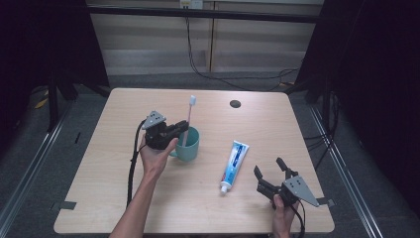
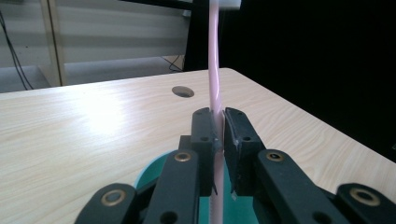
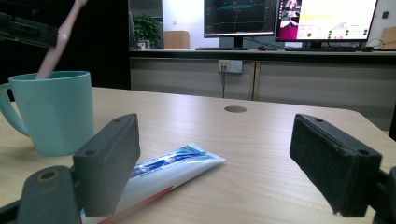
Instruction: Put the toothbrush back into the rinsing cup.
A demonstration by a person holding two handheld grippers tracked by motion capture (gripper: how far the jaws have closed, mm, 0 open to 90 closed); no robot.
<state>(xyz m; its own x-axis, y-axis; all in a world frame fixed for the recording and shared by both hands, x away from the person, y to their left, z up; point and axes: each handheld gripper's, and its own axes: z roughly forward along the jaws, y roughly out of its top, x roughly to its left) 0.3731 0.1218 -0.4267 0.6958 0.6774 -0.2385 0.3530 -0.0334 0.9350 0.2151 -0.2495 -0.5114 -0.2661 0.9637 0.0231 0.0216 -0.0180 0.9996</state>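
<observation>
Left claw (image 1: 182,130): pads clamped on the toothbrush handle, just above the rim of the mug; the left gripper view shows the pink handle pinched between the two black pads (image 2: 204,135).
Toothbrush (image 1: 188,119): pink, head up, lower end inside the mug, leaning a little off upright; in the left gripper view the handle (image 2: 214,70) rises from between the pads, and the head is cut off at the top edge.
Mug (image 1: 190,146): teal, upright on the table left of centre, handle turned toward the left hand (image 1: 157,154).
Left hand: wrapped round the gripper body, close beside the mug handle; forearm comes in from the bottom edge.
Right claw (image 1: 270,167): spread wide with nothing between the pads, low over the table near its front right corner, jaws pointing toward the far left.
Right hand (image 1: 281,204): at the table's front edge, gripping the gripper from behind.
Toothpaste (image 1: 235,165): white and blue tube lying flat between mug and right claw, cap end toward the person; apart from both. In the right gripper view it (image 3: 175,165) lies just past the left-hand pad, not touched.
Table (image 1: 124,188): light wood, with a dark round hole (image 1: 235,103) toward the far side.
Cable (image 1: 132,163): black, trailing from the left gripper along the forearm.
</observation>
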